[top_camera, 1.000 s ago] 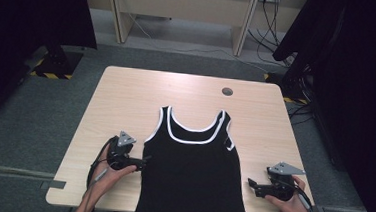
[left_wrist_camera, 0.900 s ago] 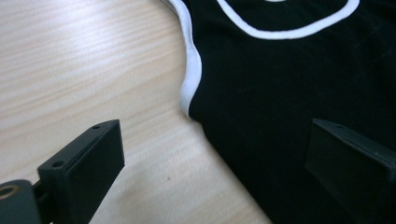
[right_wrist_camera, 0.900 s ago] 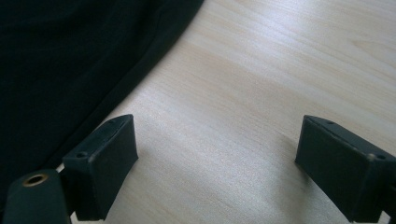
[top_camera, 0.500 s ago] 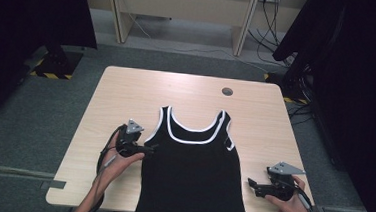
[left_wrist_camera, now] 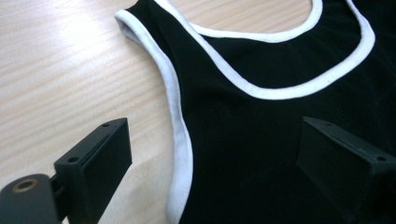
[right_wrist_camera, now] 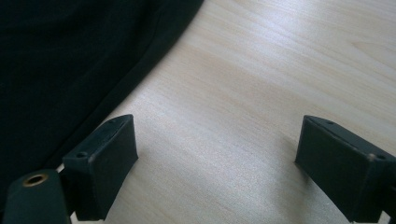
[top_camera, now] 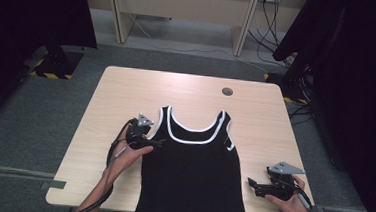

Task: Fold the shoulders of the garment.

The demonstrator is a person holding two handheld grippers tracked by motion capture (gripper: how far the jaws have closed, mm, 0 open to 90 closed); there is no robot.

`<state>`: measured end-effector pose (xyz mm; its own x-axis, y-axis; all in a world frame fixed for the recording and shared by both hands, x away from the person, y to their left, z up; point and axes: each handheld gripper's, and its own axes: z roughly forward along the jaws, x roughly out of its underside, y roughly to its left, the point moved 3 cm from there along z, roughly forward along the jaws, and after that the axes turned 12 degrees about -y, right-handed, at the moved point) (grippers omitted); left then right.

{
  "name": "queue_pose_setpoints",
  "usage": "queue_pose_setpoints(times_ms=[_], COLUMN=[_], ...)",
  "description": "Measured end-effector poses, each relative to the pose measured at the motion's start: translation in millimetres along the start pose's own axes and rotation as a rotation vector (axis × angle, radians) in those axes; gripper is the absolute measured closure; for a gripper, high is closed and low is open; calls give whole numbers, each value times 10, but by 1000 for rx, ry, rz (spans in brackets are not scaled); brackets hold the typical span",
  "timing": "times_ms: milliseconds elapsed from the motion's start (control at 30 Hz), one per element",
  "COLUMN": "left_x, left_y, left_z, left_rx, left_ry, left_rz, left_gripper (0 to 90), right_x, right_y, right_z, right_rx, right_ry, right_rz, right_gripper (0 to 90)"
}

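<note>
A: The left claw point(top_camera: 161, 142) has slid up along the top's point(top_camera: 196, 177) edge, from beside the waist to the armhole. The right claw point(top_camera: 251, 183) hasn't budged.

B: And the jaws?

A: The left's have just been closing a little, though they stand wide, straddling the white trim point(left_wrist_camera: 180, 135) with nothing pinched. The right's gape too, over bare surface point(right_wrist_camera: 243, 102), the top's side edge just beside one jaw.

B: What could go wrong?

A: I'd say closing from here might catch one layer only, or the trim alone, so the cloth bunches when lifted. The lower jaw could also push the edge away instead of sliding under.

B: Anything in the way?

A: No. A cable hole point(top_camera: 227, 91) lies well beyond the left claw, past the neckline. Its own cable point(top_camera: 114, 148) trails behind, clear of the top.
</note>
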<state>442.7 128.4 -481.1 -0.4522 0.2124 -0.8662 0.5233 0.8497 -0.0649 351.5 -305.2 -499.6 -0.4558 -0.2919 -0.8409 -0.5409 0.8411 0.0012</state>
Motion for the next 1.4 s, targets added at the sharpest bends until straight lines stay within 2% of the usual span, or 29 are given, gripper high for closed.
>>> queue_pose_setpoints(times_ms=[167, 233, 500, 800, 967, 1133, 1333, 1400], left_x=[-34, -48, -179, -331, -417, -450, -443, -431], left_y=[-5, 1, 34, 37, 102, 174, 209, 204], left_z=[84, 121, 242, 485, 622, 770, 861, 885], left_rx=[1, -3, -25, -49, -68, -95, -97, -102], left_ry=[8, 20, 5, 29, 49, 61, 89, 94], left_rz=[-3, 11, 1, 8, 2, -19, -30, -23], left_gripper=[104, 112, 139, 149, 166, 226, 302, 321], right_x=[-1, -2, -7, -9, -10, -12, -13, -13], right_y=[-1, -3, -4, -7, -7, -7, -8, -9], right_z=[2, 5, 11, 16, 16, 20, 21, 22], right_rx=[-1, 0, -1, -1, -2, -3, -4, -4], right_ry=[0, -1, 2, 0, 0, 0, 0, -1], right_rz=[-1, -2, 0, -3, -3, -2, -4, -4], right_gripper=[128, 128, 128, 128, 128, 128, 128, 128])
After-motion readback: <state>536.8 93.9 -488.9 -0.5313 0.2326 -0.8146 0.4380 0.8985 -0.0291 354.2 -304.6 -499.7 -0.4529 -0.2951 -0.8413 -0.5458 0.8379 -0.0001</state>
